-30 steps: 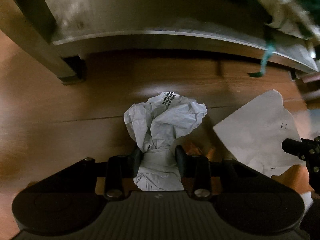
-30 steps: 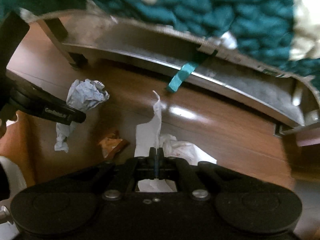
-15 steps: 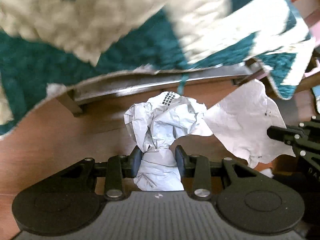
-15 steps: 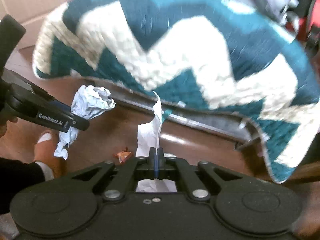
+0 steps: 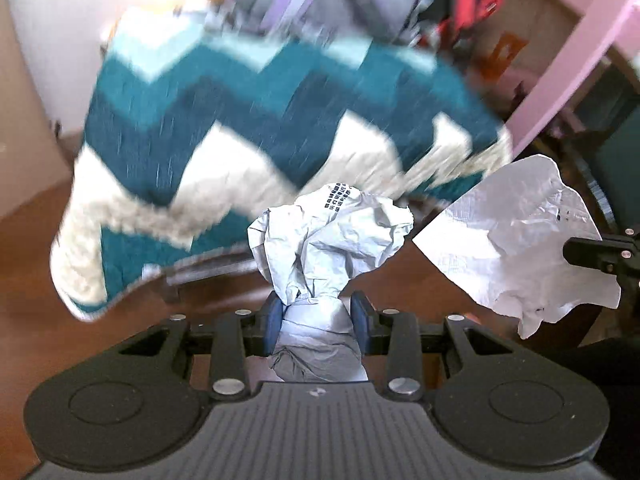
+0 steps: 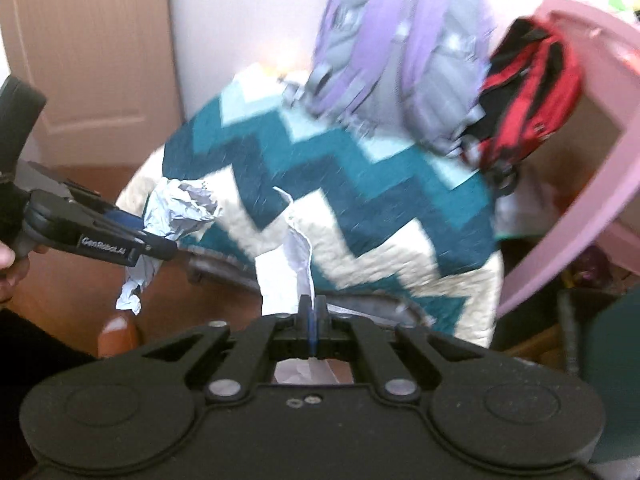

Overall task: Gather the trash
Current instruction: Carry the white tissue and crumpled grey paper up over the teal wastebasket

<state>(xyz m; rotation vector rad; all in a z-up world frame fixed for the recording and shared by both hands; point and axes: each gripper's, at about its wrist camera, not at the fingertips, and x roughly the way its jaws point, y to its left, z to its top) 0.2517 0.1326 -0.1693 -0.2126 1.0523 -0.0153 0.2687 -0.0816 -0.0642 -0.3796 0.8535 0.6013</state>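
Both claws are loaded, and no bin shows in either view, so the coming move turns on where the trash hangs from each claw, not on any target.

The left claw (image 5: 316,316) is clamped on a crumpled paper wad (image 5: 332,240). Its 2 blue pads (image 5: 273,320) pinch the wad's narrow neck; the bulk balloons out ahead of the fingertips and a tail runs back under the claw body. The wad's long axis lies along the fingers, so it should drop straight off the tips once the pads part.

The right claw (image 6: 311,316) is closed tight on a thin tissue (image 6: 286,268), the pads nearly meeting. The sheet stands up and forward from the pinch, edge-on in the right view; in the left view the tissue (image 5: 516,244) spreads broad and flat to the right of the wad. It is light and floppy and will likely flutter, not fall cleanly.

Seen from the right wrist, the left claw (image 6: 160,246) and its wad (image 6: 180,212) sit to the left, apart from the tissue. Both loads are off the floor, in front of a blurred zigzag blanket (image 6: 340,184).

Neither arm looks nearer to a drop point; I cannot tell where that is.
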